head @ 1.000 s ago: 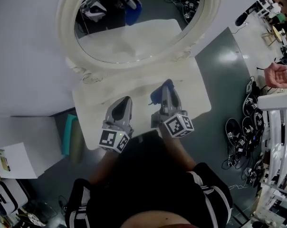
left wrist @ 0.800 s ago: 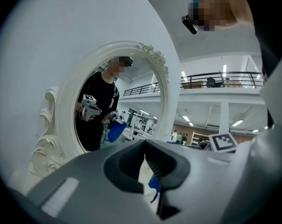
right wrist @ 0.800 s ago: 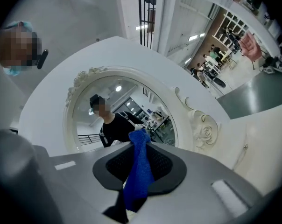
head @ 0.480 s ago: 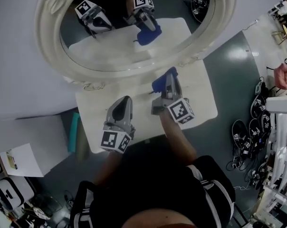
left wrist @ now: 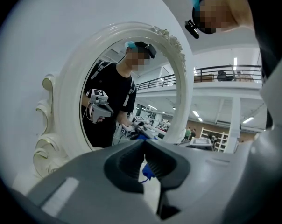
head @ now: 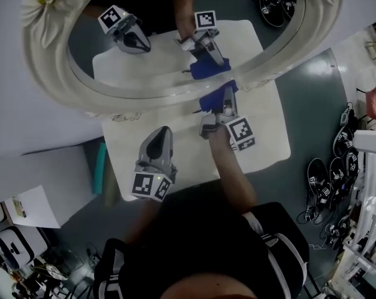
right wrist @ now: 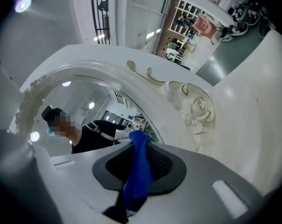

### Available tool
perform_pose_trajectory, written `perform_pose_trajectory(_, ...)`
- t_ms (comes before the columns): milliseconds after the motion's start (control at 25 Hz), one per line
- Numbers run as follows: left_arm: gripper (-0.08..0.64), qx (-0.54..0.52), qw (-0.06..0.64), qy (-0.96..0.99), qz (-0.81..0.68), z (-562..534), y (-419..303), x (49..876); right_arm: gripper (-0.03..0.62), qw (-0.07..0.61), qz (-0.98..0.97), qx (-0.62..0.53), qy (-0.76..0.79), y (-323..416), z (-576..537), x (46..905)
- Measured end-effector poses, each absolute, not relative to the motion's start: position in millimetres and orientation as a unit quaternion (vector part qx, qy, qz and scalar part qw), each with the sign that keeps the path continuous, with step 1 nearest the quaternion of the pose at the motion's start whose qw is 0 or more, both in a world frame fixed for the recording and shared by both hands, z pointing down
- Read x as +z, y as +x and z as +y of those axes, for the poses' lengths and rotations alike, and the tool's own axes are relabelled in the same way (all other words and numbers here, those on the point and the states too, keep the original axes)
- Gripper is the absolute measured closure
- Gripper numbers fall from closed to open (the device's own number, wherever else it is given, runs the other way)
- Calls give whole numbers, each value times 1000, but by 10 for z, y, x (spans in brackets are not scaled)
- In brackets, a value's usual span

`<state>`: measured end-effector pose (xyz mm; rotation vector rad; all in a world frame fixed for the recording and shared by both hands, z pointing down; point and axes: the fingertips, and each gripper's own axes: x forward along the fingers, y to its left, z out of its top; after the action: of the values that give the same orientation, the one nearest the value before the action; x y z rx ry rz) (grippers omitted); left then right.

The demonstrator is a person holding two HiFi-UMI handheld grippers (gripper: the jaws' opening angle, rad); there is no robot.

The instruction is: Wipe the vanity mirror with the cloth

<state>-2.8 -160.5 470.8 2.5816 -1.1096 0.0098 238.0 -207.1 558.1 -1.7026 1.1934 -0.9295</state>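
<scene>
Looking down in the head view, I see the vanity mirror (head: 163, 73) filling the top of the picture, its carved cream frame (head: 46, 48) curving from 9 o'clock round to 3 o'clock, and the white tabletop (head: 263, 136) spread out beneath it. My right gripper (head: 224, 98) reaches toward 12 o'clock with the blue cloth (head: 208, 100) bunched at its tip, right up against the frame's lower rim at about 5 o'clock on the oval. I cannot tell from here whether the cloth touches the frame. My left gripper (head: 158, 136) hovers over the tabletop at 7 o'clock from the right one, apart from both the cloth and the mirror. Both grippers show reflected in the glass. In the left gripper view, my left gripper (left wrist: 144, 146) has its jaws pressed together at the tips with nothing pinched between them. A scrap of blue shows only through the slit lower down, beyond the jaws. The mirror (left wrist: 131, 101) stands upright ahead at 11 o'clock, inside its white frame (left wrist: 66, 101). In the right gripper view, my right gripper (right wrist: 141, 146) is clamped tight on the cloth (right wrist: 140, 167), which runs up between the pads and pokes out past the tips. The frame's carved rose (right wrist: 197, 108) sits at 2 o'clock, the glass (right wrist: 85, 111) at 10 o'clock, and the cloth's tip points at the frame's inner edge.
</scene>
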Motion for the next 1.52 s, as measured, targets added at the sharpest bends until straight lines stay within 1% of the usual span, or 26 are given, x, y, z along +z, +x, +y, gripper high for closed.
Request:
perform_pose_trajectory(280, 549, 16, 168, 898, -406, -1760, -121, 4775, 534, 458, 421, -400, -672, 2517, -2277, 5823)
perform_pose_trajectory(720, 549, 22, 169, 896, -410, -1847, -107, 4836, 535, 539, 374, -365, -661, 2711, -2281, 5759)
perform_pose_trajectory(880, 549, 20, 165, 897, -410, -1857, -59, 4746, 535, 544, 383, -321, -674, 2887, -2259, 5525)
perform_pose_trajectory(1000, 549, 20, 161, 897, -410, -1868, -5, 4663, 535, 532, 391, -290, -693, 3084, -2268, 5271)
perform_pose_trajectory(1240, 549, 14, 162, 899, -406, -1841, -38, 4693, 535, 525, 388, -256, -713, 3157, -2270, 5050)
perform_pose_trajectory(1400, 549, 3, 159, 901, -402, -1782, -67, 4672, 543, 519, 380, -255, -722, 3131, -2251, 4972)
perform_pose_trajectory(1520, 549, -4, 155, 903, -401, -1718, -153, 4662, 543, 511, 390, -229, -731, 3119, -2218, 4758)
